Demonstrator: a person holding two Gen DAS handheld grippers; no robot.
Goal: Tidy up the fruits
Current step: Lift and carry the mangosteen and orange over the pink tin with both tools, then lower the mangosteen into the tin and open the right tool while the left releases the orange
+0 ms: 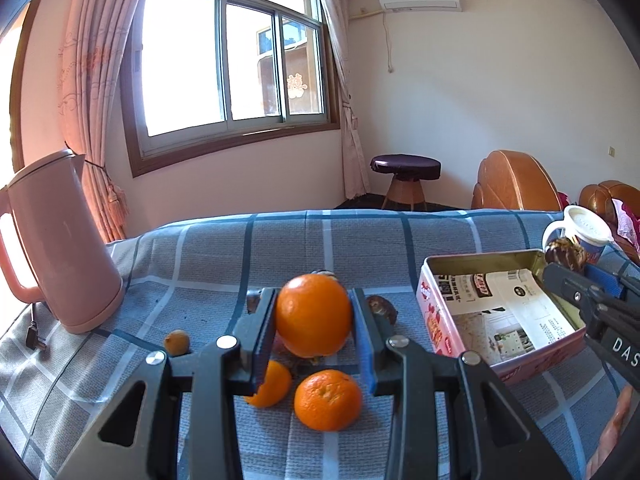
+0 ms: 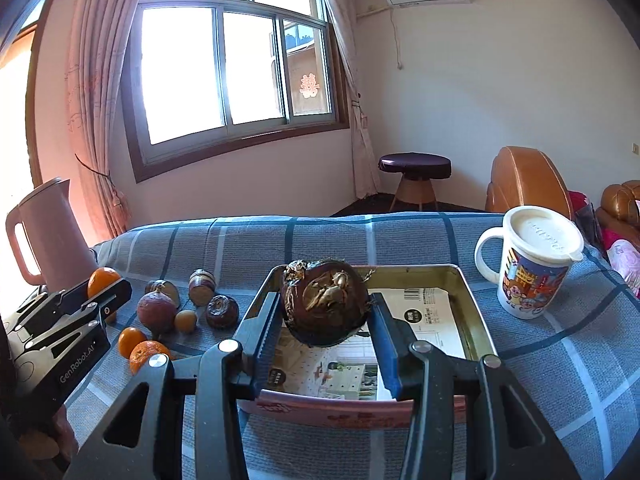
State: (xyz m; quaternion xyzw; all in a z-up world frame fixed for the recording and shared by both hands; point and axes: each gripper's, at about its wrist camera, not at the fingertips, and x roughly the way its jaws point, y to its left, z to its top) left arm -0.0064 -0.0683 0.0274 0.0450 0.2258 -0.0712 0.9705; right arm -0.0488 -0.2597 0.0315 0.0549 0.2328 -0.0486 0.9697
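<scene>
My left gripper (image 1: 314, 312) is shut on a large orange (image 1: 314, 314) and holds it above the fruit pile; it also shows at the left of the right wrist view (image 2: 105, 293). Two mandarins (image 1: 328, 399) and a small kumquat (image 1: 177, 342) lie on the checked cloth below. My right gripper (image 2: 325, 312) is shut on a dark brown water chestnut (image 2: 325, 307) and holds it over the open tin box (image 2: 474, 320). The box is lined with printed paper. More water chestnuts (image 2: 222, 311) and a purple passion fruit (image 2: 156, 311) lie left of the box.
A pink kettle (image 1: 60, 240) stands at the table's left with its plug (image 1: 35, 338) on the cloth. A lidded white mug (image 2: 534, 260) stands right of the box. A stool (image 2: 414, 176) and brown sofa (image 2: 528, 180) are beyond the table.
</scene>
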